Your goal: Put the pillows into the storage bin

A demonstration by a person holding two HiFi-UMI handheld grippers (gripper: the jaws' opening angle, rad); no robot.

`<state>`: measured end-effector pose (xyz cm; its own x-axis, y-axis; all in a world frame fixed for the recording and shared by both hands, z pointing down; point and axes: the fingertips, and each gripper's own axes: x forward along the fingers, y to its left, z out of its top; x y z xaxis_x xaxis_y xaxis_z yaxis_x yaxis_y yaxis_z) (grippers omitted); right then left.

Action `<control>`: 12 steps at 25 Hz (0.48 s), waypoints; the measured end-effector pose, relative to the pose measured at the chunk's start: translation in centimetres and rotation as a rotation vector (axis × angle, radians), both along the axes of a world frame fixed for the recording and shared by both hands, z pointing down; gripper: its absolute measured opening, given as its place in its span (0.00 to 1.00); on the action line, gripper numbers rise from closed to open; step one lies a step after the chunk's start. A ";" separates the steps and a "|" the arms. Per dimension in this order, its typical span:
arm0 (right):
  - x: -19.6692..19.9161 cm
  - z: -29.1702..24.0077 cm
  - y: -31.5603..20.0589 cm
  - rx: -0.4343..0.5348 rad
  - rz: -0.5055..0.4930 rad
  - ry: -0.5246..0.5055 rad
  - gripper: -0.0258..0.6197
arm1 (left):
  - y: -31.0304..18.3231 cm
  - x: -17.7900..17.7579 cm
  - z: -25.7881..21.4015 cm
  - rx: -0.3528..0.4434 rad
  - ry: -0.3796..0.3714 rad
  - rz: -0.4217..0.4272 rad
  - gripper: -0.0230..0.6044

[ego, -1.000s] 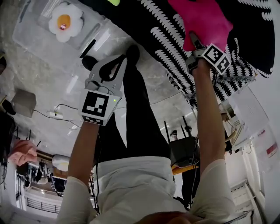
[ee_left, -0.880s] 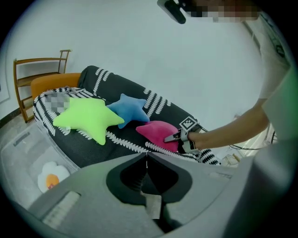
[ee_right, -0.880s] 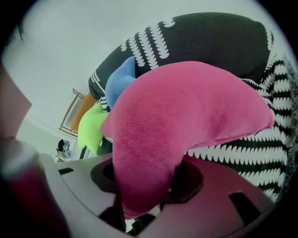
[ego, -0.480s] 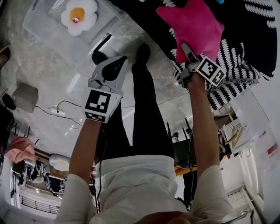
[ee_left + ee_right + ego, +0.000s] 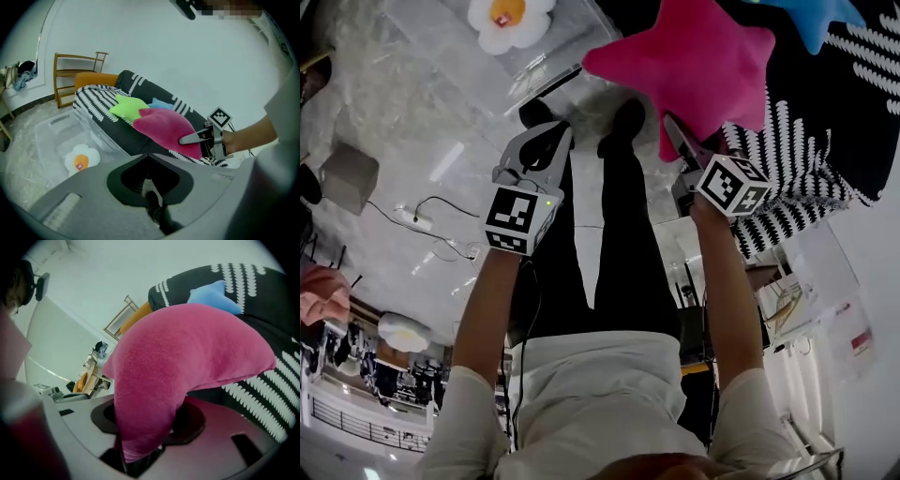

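We clamp the pink star-shaped plush pillow (image 5: pixel 689 61) in our right hand-held gripper (image 5: pixel 673 131); our left hand-held gripper (image 5: pixel 553 141) is closed and empty. Ahead of it, the clear plastic storage bin (image 5: pixel 51 124) holds one fried-egg plush pillow (image 5: pixel 508 17). A blue star pillow (image 5: pixel 816 14) and a green star pillow (image 5: pixel 126 107) are left.

Overhead plus jaw-level; pink pillow (image 5: pixel 694 66) shared

Floor (image 5: pixel 403 112): pale grey, marbled, with bright glossy streaks of reflected light. Wall (image 5: pixel 154 42): plain white, evenly lit. Sofa (image 5: pixel 136 84): black cover with white leaf-like print, standing against the wall. Wooden rack (image 5: pixel 77 70) is just left of the sofa. Orange piece (image 5: pixel 96 79) sits between them, possibly a cushion; the wide-angle view distorts it. Grey box (image 5: pixel 347 173) and white plug with cable (image 5: pixel 416 218) lie on the floor.
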<state>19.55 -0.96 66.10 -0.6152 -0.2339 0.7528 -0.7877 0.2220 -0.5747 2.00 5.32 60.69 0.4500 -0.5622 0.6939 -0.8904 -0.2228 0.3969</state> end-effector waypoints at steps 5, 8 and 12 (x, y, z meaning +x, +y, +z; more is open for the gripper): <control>-7.8 -0.5 1.7 0.029 -0.185 -0.010 0.37 | 2.0 -4.3 0.2 -0.018 0.004 -0.090 0.06; -12.5 0.0 2.5 0.031 -0.279 -0.015 0.37 | 2.8 -7.1 0.2 -0.017 0.004 -0.138 0.06; -18.1 1.6 3.5 -0.005 -0.391 0.010 0.37 | 4.0 -11.4 0.3 -0.018 0.008 -0.208 0.06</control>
<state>1.43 2.52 67.65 -0.6502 0.0203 0.7595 -0.6496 0.5036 -0.5695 -9.39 9.32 61.03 0.3315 -0.6307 0.7017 -0.9131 -0.0274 0.4068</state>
